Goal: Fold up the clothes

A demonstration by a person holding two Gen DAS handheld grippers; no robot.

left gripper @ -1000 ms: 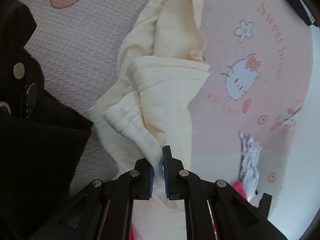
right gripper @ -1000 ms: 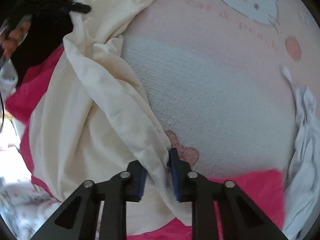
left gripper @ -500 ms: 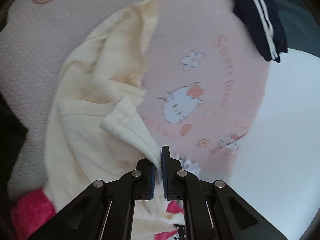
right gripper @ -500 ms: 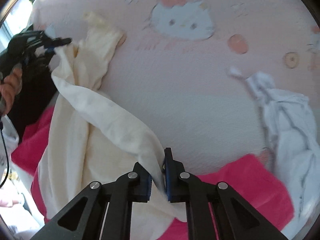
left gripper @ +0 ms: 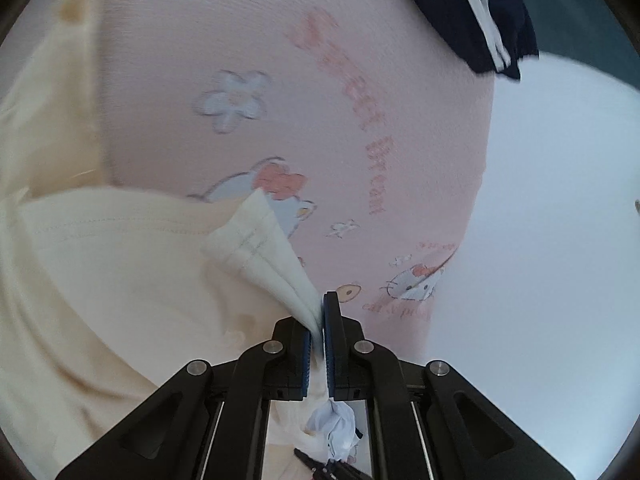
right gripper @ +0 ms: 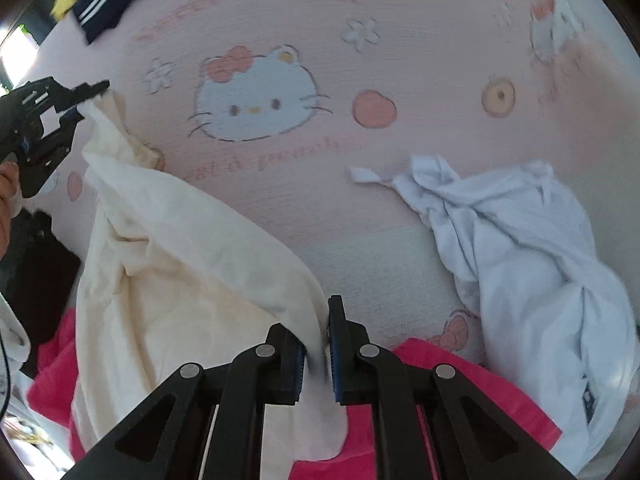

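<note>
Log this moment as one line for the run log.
step: spreading cream cotton garment | left gripper: shut on hem | right gripper: shut on edge | surface: pink cartoon-cat blanket

The cream garment runs off the left edge of the left wrist view, blurred there. The navy striped garment is cut by the top edge. In the right wrist view, the pink cloth lies mostly hidden under the gripper.

Two claws are in view: the right claw at six o'clock and the left claw at nine. One cream shirt, one white garment at three, one pink garment, one navy striped garment at eleven, one pink blanket.
</note>
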